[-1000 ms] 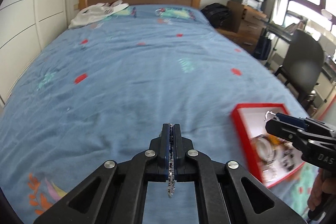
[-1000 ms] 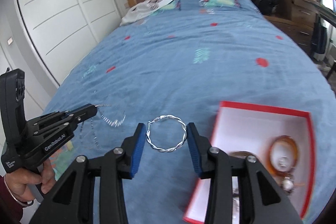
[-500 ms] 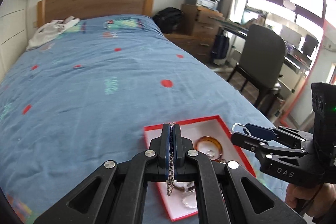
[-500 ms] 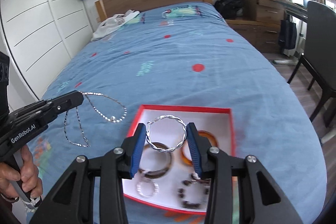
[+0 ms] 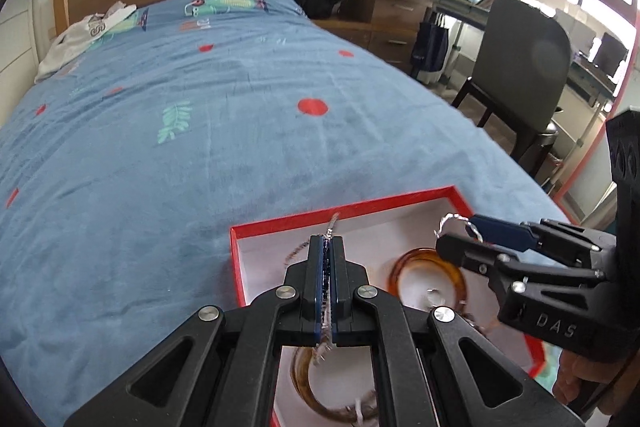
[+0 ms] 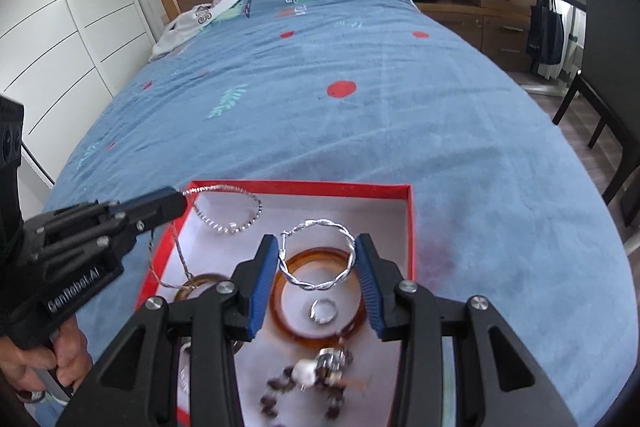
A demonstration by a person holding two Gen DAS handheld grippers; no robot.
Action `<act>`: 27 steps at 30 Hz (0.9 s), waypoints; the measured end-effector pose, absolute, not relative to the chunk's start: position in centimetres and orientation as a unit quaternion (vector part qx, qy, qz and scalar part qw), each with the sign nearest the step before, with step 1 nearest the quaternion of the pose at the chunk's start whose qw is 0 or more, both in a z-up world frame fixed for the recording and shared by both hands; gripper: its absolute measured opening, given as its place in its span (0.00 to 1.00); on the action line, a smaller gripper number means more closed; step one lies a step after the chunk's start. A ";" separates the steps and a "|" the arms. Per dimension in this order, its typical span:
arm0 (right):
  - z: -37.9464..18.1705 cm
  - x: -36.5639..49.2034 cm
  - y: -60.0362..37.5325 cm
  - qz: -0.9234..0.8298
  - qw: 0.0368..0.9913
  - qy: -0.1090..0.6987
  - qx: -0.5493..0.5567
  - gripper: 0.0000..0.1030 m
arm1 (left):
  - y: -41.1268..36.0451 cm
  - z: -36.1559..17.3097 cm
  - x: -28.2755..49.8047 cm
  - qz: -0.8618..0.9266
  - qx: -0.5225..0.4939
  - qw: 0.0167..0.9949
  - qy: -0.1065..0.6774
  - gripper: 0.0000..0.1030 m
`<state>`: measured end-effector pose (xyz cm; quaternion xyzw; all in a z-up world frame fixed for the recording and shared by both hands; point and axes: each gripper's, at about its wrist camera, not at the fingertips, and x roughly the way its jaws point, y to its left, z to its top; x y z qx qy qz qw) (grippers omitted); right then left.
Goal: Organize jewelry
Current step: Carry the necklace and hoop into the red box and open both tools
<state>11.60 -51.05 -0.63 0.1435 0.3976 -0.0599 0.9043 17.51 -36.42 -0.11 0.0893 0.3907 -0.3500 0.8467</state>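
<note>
**A:** So, biggest thing first: what is all this resting on?

**B:** A wide blue bedspread with red dots and leaf prints (image 6: 360, 131). Toward six o'clock in both views sits the shallow red cardboard box with a white floor (image 6: 409, 227), the place where the jewelry is being gathered.

**A:** What lies inside it?

**B:** In the right wrist view, a broad amber bangle (image 6: 320, 311) lies at the box's centre with a small silver ring (image 6: 323, 311) inside its circle. A second brownish bangle (image 6: 196, 287) lies toward eight o'clock, and a dark beaded bracelet with a pale charm (image 6: 308, 379) lies at six, blurred.

**A:** And the right gripper?

**B:** The right gripper (image 6: 318, 267) has its blue pads pressed against either side of a twisted silver hoop (image 6: 318, 257), pinching it across its width. It hangs above the amber bangle, I'd judge so that letting go drops it inside the walls.

**A:** The left gripper?

**B:** The left gripper (image 5: 328, 273) has its pads squeezed together on a thin silver beaded chain (image 6: 228, 215). Held by one spot, the chain droops in loops: one loop is over the box's eleven o'clock corner, while another strand trails over the left wall, possibly outside it.

**A:** A risk?

**B:** Probably that trailing strand catching on the rim, so the left tool likely needs to move further over the box before releasing.
</note>
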 end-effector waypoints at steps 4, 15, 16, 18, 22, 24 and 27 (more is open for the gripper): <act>-1.7 13.0 -51.4 -0.061 0.898 0.411 0.144 0.37 | -36.6 -1.6 18.1 -0.344 0.084 0.844 0.402 0.02; -3.8 14.5 -51.4 -0.068 0.879 0.451 0.138 0.37 | -36.7 -4.1 18.5 -0.341 0.090 0.819 0.453 0.03; -3.8 14.5 -51.3 -0.067 0.879 0.452 0.134 0.37 | -36.7 -4.2 18.5 -0.342 0.090 0.816 0.457 0.03; -4.0 14.6 -51.2 -0.068 0.878 0.455 0.131 0.38 | -36.7 -4.4 18.6 -0.341 0.094 0.813 0.462 0.03; -4.1 14.7 -51.2 -0.070 0.878 0.455 0.130 0.38 | -36.5 -4.5 18.6 -0.332 0.098 0.814 0.467 0.04; -4.0 14.6 -51.2 -0.070 0.879 0.454 0.131 0.38 | -36.5 -4.6 18.6 -0.328 0.103 0.816 0.466 0.05; -4.0 14.7 -51.2 -0.074 0.878 0.454 0.131 0.38 | -36.5 -4.6 18.4 -0.325 0.110 0.818 0.461 0.07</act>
